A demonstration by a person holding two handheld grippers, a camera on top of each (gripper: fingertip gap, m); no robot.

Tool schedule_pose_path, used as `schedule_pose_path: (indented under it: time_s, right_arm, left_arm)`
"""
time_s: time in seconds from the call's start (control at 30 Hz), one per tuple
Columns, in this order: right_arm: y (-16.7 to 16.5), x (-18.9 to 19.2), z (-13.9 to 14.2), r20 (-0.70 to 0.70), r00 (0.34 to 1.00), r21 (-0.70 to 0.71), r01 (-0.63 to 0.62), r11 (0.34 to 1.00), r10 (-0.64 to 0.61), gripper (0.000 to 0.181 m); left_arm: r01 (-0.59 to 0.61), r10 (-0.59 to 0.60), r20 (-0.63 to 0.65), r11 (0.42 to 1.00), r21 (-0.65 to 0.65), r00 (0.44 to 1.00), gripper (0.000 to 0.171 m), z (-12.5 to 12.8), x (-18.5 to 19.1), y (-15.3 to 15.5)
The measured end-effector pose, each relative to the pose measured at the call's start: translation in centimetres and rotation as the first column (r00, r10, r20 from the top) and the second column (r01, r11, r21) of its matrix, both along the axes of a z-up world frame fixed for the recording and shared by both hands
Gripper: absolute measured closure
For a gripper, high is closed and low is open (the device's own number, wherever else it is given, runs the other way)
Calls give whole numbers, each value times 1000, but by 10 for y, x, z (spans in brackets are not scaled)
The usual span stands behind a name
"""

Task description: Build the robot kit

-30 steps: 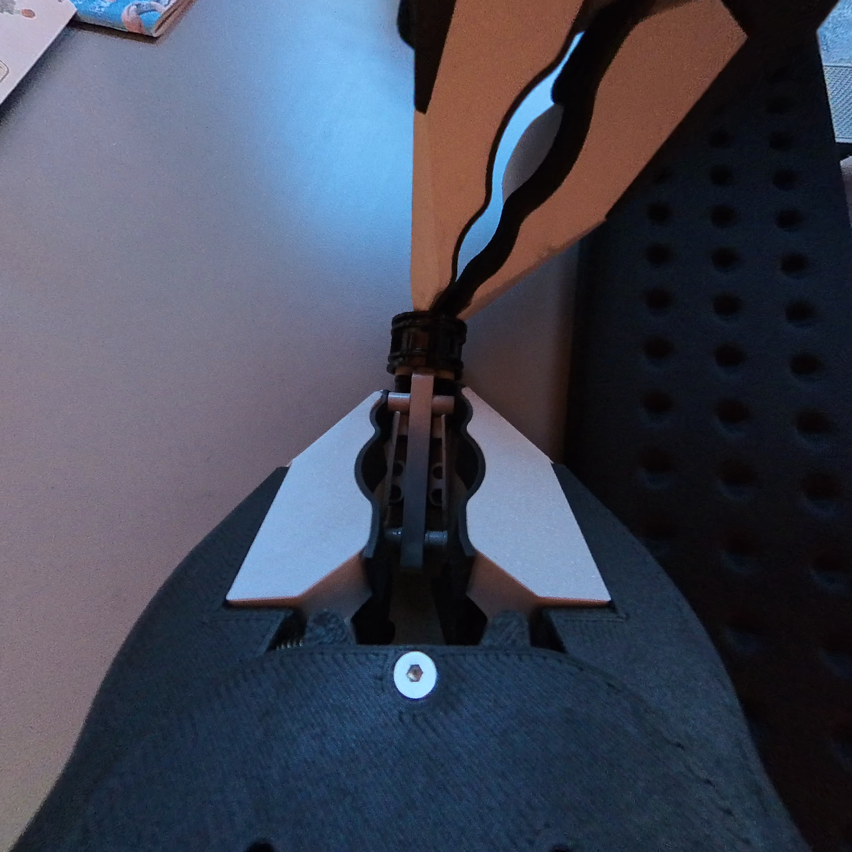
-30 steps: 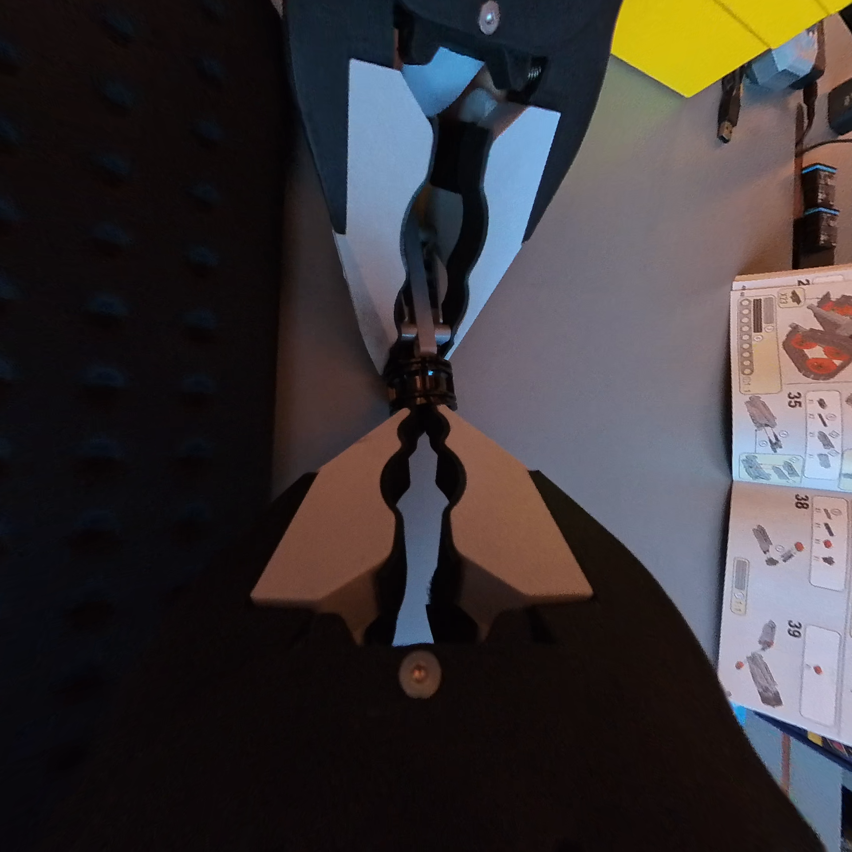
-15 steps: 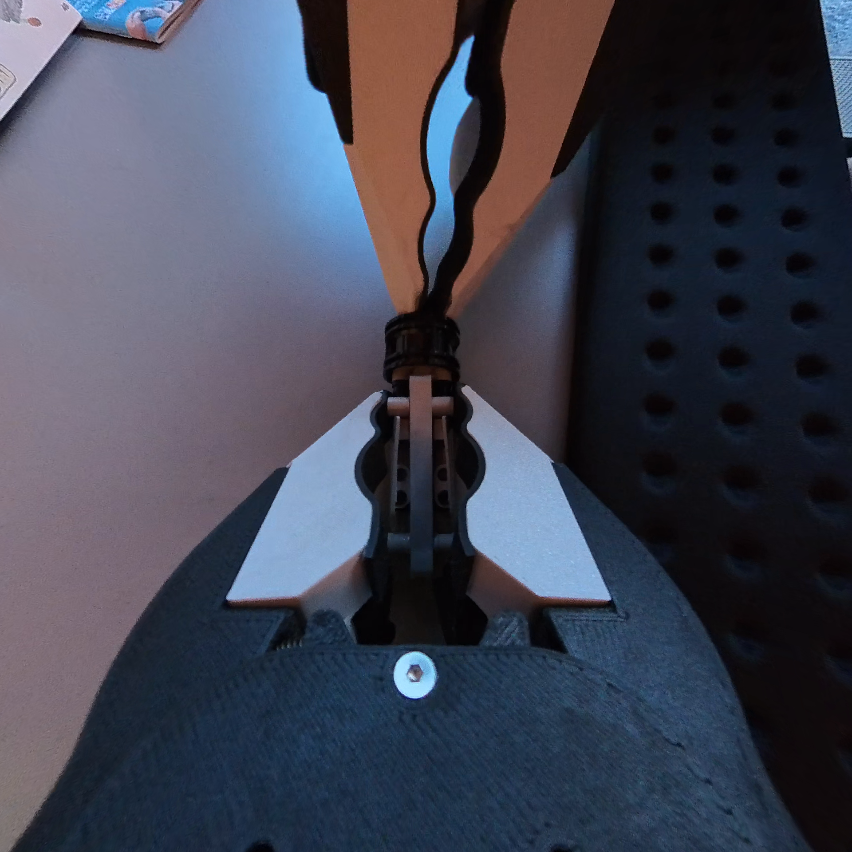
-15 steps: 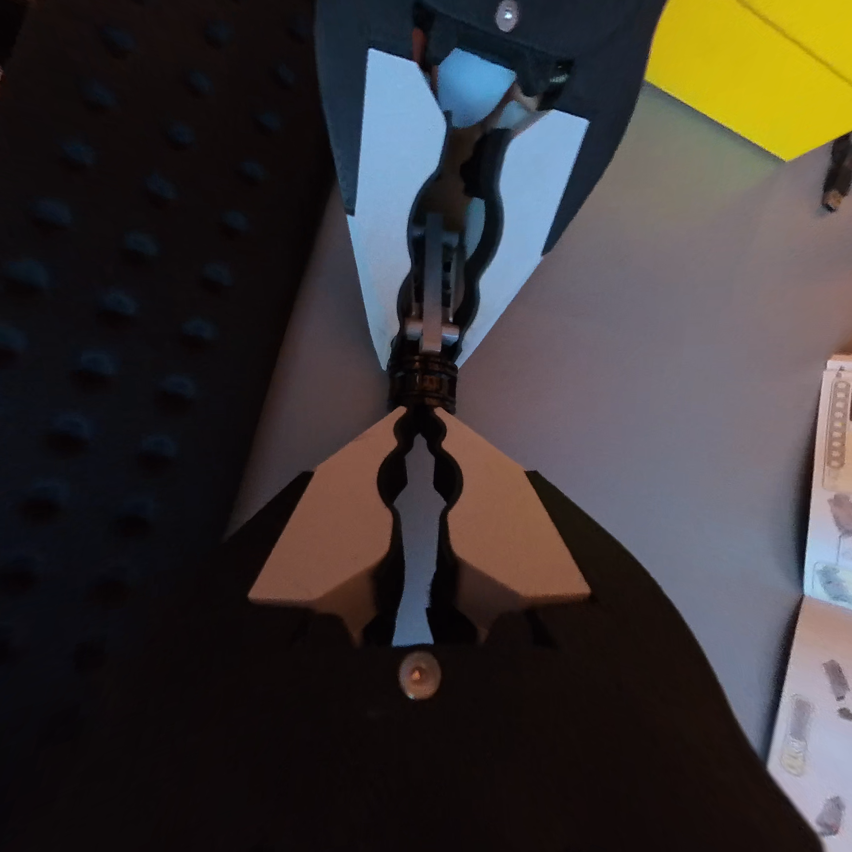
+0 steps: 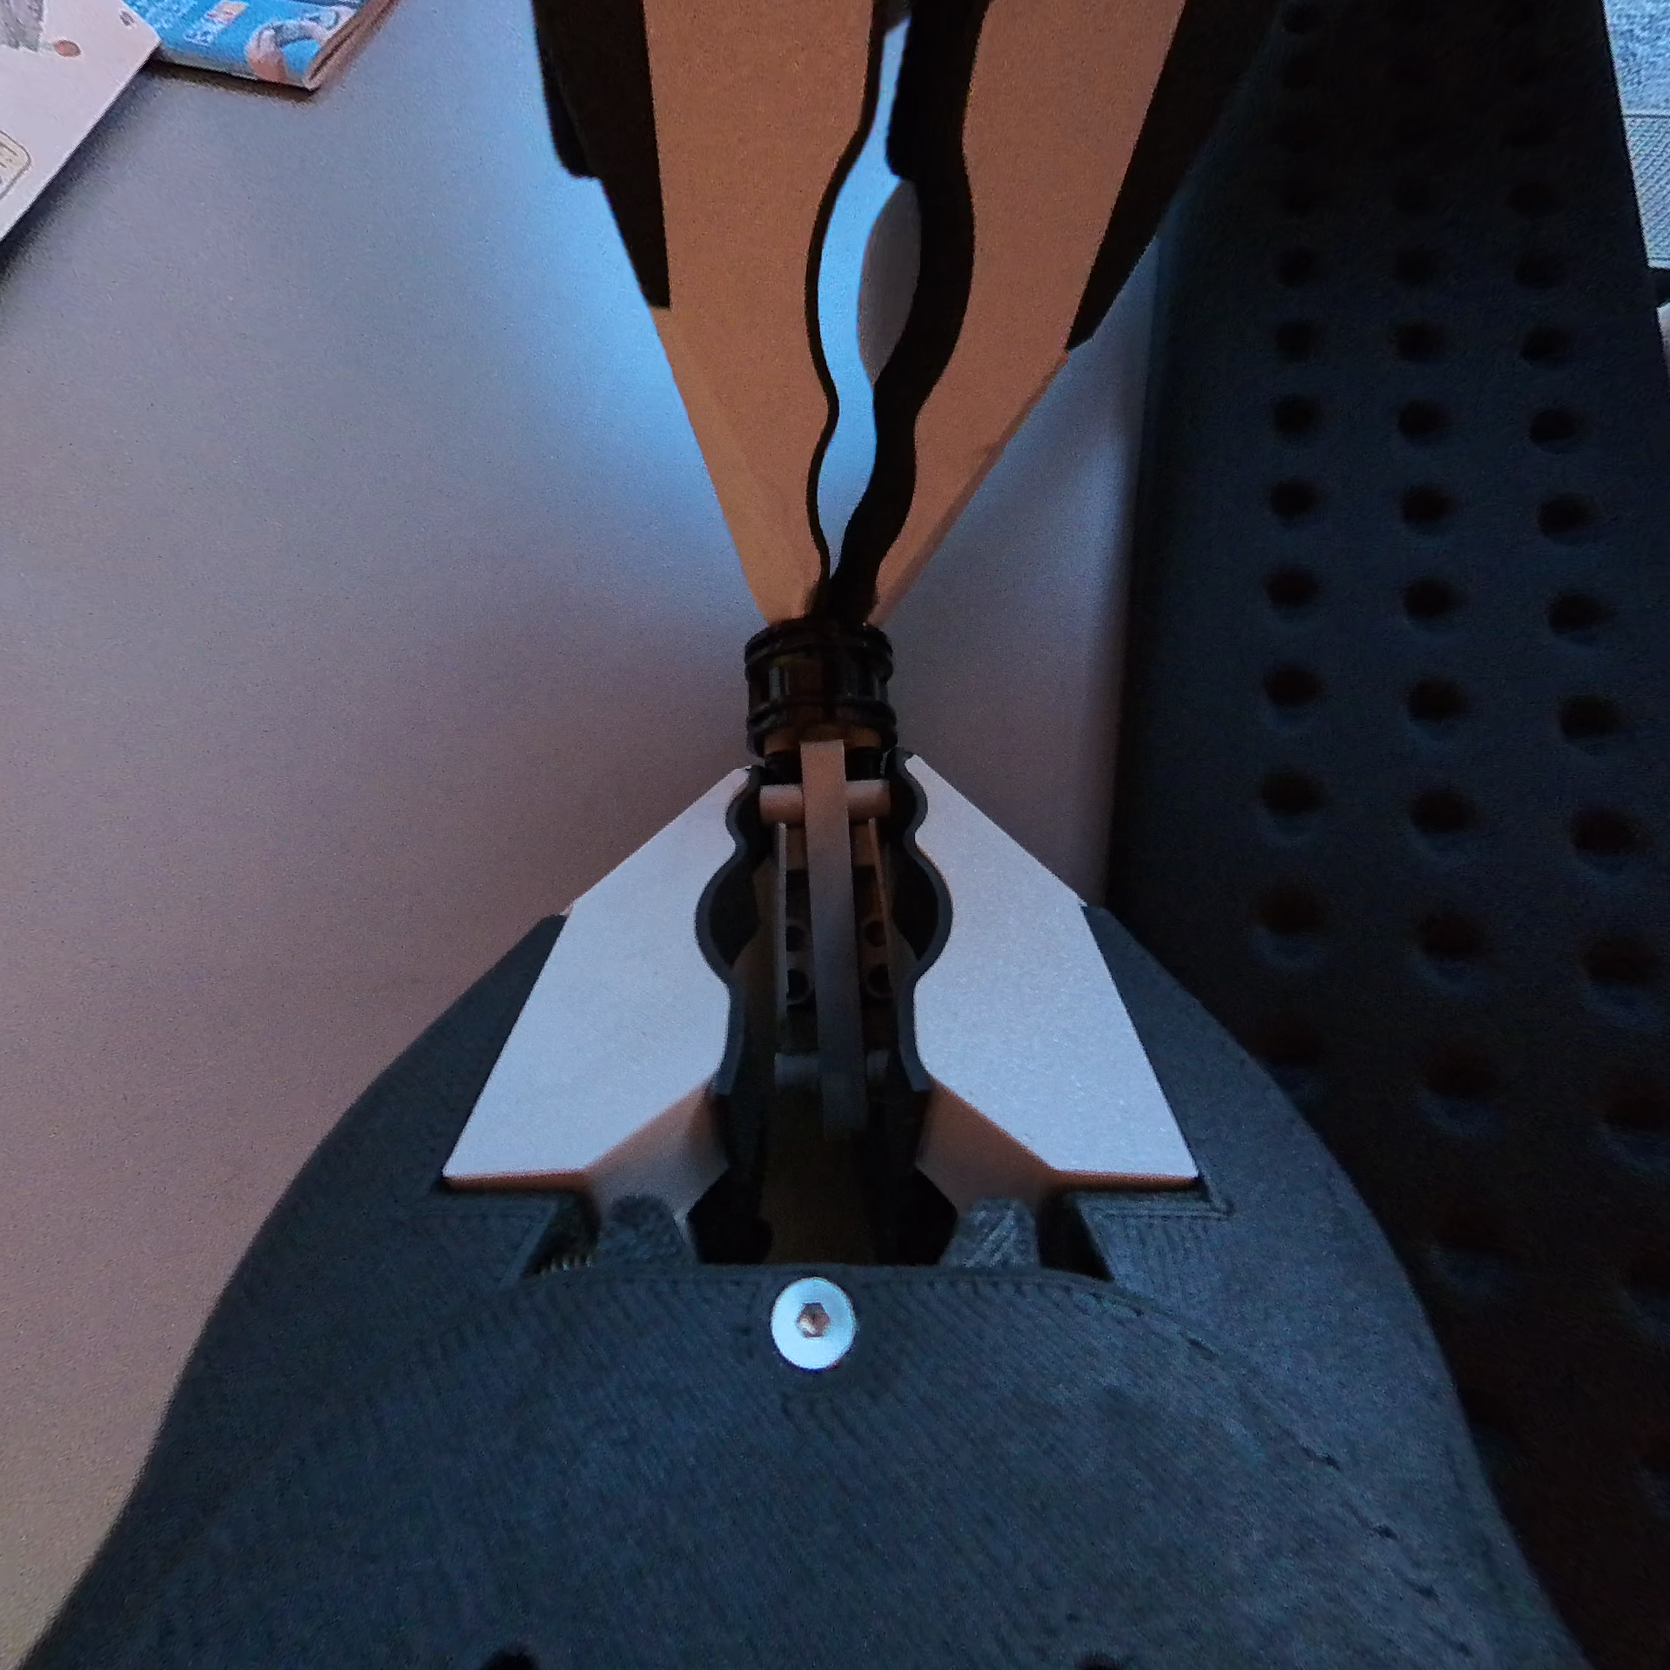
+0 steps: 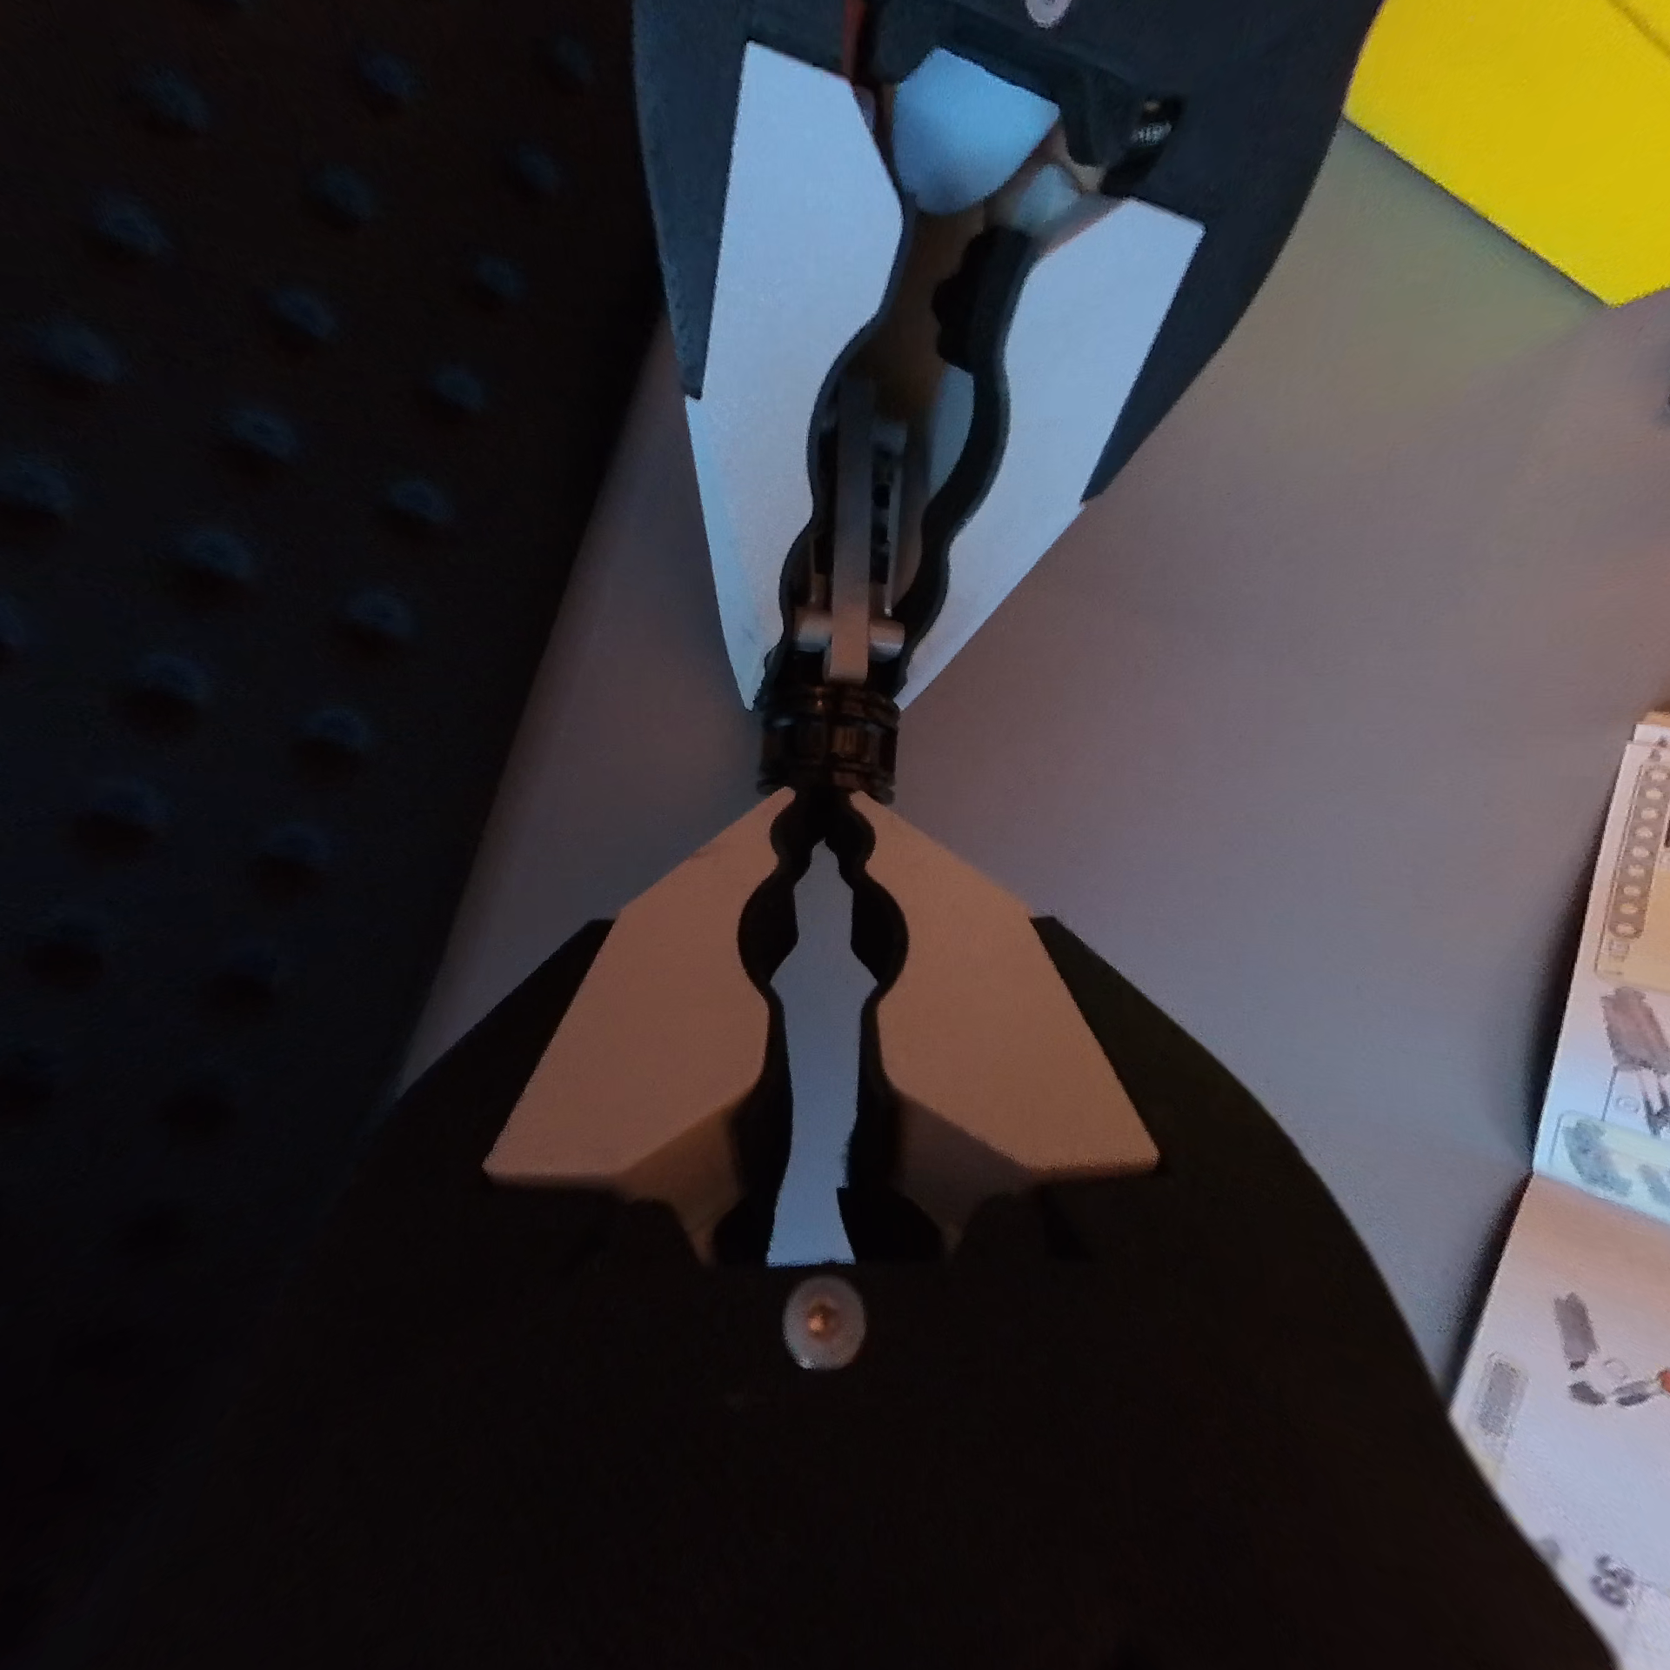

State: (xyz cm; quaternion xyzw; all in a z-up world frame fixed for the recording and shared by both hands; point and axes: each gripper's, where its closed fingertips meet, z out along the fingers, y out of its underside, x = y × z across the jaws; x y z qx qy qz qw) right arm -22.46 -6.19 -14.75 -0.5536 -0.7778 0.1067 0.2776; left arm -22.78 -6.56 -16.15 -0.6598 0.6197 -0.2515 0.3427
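Observation:
My left gripper (image 5: 820,768) is shut on a grey beam assembly (image 5: 827,949) with pin holes, held lengthwise between its jaws. A black ribbed round piece (image 5: 818,678) sits on the assembly's front end, just past the fingertips. My right gripper (image 6: 827,804) faces it tip to tip, and its nearly closed tips pinch the far side of the black ribbed piece (image 6: 831,736). The right gripper also shows at the top of the left wrist view (image 5: 836,596), and the left gripper at the top of the right wrist view (image 6: 836,673). Both are held above a grey tabletop (image 5: 361,542).
A dark panel with rows of round holes (image 5: 1446,633) lies close beside the grippers; it fills the left of the right wrist view (image 6: 226,542). An open instruction booklet (image 6: 1609,1175) and a yellow box (image 6: 1536,136) lie to the right. A blue-covered booklet (image 5: 262,36) lies far left. Less than 4 cm separates the two grippers' tips.
The right gripper has swung from a slant into line with the left gripper. In the right wrist view the booklet slid toward the right edge. Both grips stay the same.

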Motion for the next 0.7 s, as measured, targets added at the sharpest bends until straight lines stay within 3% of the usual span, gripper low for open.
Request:
schedule_pose_path:
  time_s: [0.23, 0.33, 0.47, 0.7]
  right_arm:
    - [7, 8, -9, -144, 975, -151, 144, 978, -166, 170]
    - [5, 3, -6, -223, 967, -112, 102, 988, -125, 172]
    - [5, 5, -5, -227, 966, -78, 106, 991, -121, 172]
    - [1, 9, -2, -265, 953, -141, 111, 984, -146, 175]
  left_arm:
    - [1, -1, 3, 1000, -1, 1000, 147, 0, 1, 0]
    - [12, -12, 3, 1000, -4, 1000, 147, 0, 2, -2]
    - [12, -12, 3, 1000, -10, 1000, 147, 0, 2, -2]
    - [11, -11, 4, 1000, -14, 1000, 147, 0, 2, -2]
